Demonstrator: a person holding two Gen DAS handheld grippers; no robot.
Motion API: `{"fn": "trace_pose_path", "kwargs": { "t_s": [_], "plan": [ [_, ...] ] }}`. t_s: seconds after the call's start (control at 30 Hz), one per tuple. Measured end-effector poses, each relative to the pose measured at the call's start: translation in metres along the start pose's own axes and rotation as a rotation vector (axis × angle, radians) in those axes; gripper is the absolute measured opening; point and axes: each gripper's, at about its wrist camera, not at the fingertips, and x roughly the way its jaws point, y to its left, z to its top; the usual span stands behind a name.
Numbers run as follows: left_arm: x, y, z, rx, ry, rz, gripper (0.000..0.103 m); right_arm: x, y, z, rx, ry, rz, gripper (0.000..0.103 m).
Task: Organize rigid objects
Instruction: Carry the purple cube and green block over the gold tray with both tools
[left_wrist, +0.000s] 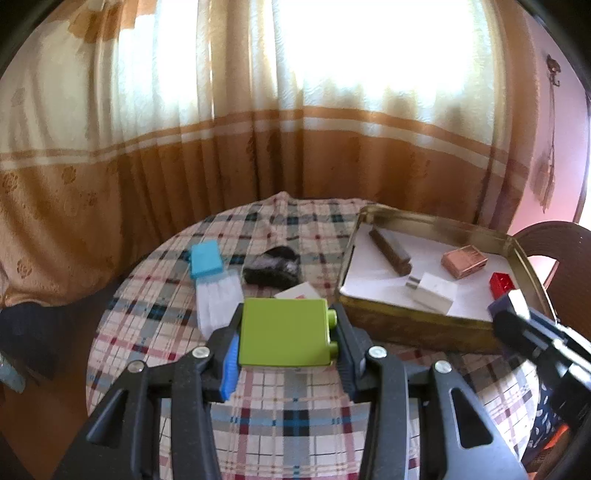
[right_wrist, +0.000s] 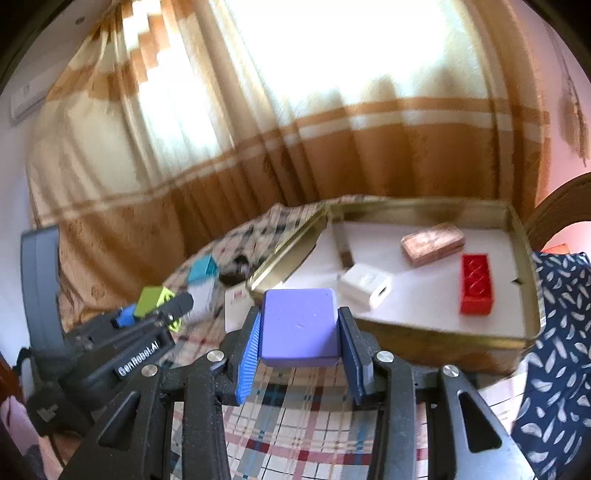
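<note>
Right now both grippers are loaded, each held above the checked tablecloth just short of the tin tray. Taking that tray as the landmark: the left gripper is clamped on a green block, its two studs pointing toward the tray, and it sits to the tray's left, near the front corner. The right gripper is closed on a purple block and sits in front of the tray's near wall, toward its left end.

Inside the tray, on its white lining, lie four things: a brown bar at the back left, a copper-coloured block toward the back right, a white plug adapter close to the front wall, and a red brick by the right side.

Left of the tray, on the cloth, a white card lies just beyond the green block, a dark crumpled lump sits farther back, and a blue-capped white piece lies farther left still. Behind the tray hangs a cream and orange curtain.
</note>
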Motion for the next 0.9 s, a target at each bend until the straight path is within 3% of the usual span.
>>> {"fn": "trace_pose_path", "kwargs": {
  "t_s": [0.43,0.9],
  "plan": [
    [-0.008,-0.032,0.018,0.052,-0.043,-0.033,0.042,-0.043,-0.04,0.028,0.072,-0.123,-0.078,0.043],
    [0.001,-0.067,0.029,0.095,-0.042,-0.061,0.042,-0.054,-0.082,0.028,0.144,-0.156,-0.131,0.043]
  ]
}}
